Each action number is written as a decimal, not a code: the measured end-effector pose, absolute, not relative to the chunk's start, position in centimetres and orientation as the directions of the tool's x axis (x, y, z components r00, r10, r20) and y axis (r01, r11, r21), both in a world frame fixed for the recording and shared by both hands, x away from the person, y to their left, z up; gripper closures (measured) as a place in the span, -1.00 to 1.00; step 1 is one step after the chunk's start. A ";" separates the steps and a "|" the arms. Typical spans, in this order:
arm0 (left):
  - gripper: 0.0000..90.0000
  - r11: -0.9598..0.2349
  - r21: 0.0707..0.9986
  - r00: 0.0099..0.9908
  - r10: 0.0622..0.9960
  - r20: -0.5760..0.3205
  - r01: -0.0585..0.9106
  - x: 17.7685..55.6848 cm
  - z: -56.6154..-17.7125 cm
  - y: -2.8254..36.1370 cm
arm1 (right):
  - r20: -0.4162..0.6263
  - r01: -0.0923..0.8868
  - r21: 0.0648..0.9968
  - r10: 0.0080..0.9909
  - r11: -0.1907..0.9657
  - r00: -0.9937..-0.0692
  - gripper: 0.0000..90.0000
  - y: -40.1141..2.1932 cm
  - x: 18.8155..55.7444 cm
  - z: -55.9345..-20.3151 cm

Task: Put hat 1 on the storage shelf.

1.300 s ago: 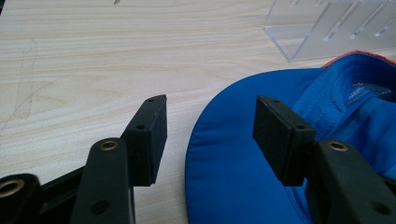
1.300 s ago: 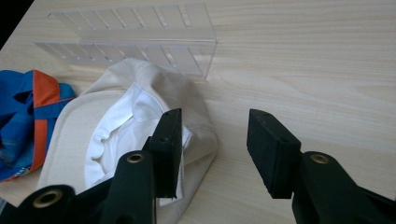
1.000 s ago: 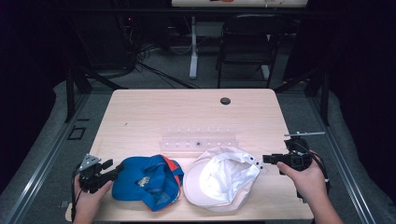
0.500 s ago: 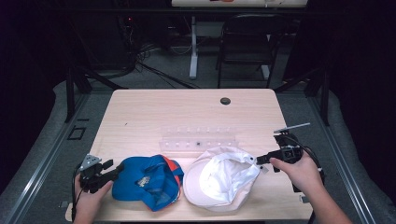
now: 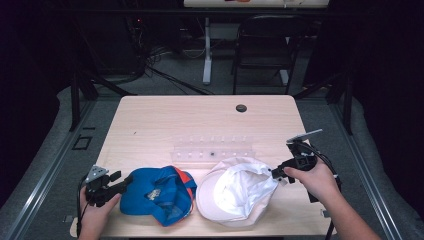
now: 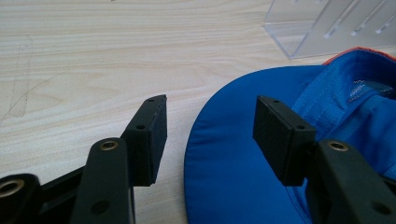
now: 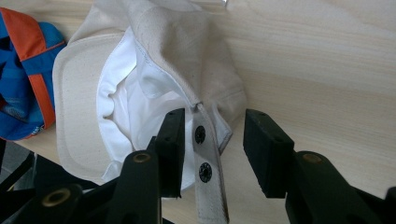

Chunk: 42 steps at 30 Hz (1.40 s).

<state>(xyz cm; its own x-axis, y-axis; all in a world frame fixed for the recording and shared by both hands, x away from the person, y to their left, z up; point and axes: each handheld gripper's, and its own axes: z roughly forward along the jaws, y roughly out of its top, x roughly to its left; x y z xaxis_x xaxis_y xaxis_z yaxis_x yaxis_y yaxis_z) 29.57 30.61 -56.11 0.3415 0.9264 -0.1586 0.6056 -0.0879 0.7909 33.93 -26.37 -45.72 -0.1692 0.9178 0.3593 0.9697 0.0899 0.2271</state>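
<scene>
High view, lower right of the frame: the right gripper is now reaching the rear edge of the white cap, having advanced leftward from its earlier position beside it; its jaws are standing open, straddling the snap strap, suggesting a grasp is being prepared. At lower left, the left gripper is remaining open, unmoved, over the blue cap brim.

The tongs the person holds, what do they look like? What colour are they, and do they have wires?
Both are black. The left tongs and the right tongs each have two flat, blocky jaws on arms with round brass-coloured rivets. A grey three-cornered plate sits on top of each. A black cable trails from the right one. The forearms are bare; no sleeves show.
</scene>
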 end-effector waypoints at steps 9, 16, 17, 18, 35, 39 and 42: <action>0.01 -0.089 0.790 0.344 0.926 -0.159 0.606 29.6 -56.1 30.5 | 0.371 0.978 0.184 0.915 0.093 -0.157 0.56 -25.9 34.4 -46.4; 0.01 -0.087 0.792 0.344 0.925 -0.160 0.604 29.6 -56.1 30.6 | 0.381 0.981 0.167 0.911 0.100 -0.158 0.67 -25.9 34.5 -46.0; 0.01 -0.087 0.792 0.343 0.926 -0.161 0.605 29.6 -56.1 30.6 | 0.379 0.980 0.163 0.909 0.117 -0.172 0.68 -25.9 34.5 -45.8; 0.01 -0.085 0.794 0.341 0.926 -0.160 0.603 29.6 -56.2 30.6 | 0.373 0.979 0.165 0.911 0.119 -0.174 0.69 -25.8 34.5 -45.7; 0.01 -0.088 0.792 0.344 0.926 -0.159 0.604 29.6 -56.1 30.6 | 0.333 0.984 0.127 0.929 0.127 -0.163 0.79 -24.1 34.4 -44.1; 0.01 -0.087 0.793 0.343 0.926 -0.160 0.603 29.6 -56.1 30.6 | 0.322 0.981 0.113 0.928 0.157 -0.185 0.80 -23.9 34.5 -43.5; 0.01 -0.087 0.792 0.343 0.926 -0.160 0.604 29.6 -56.1 30.6 | 0.320 0.981 0.119 0.930 0.151 -0.182 0.80 -23.6 34.5 -43.3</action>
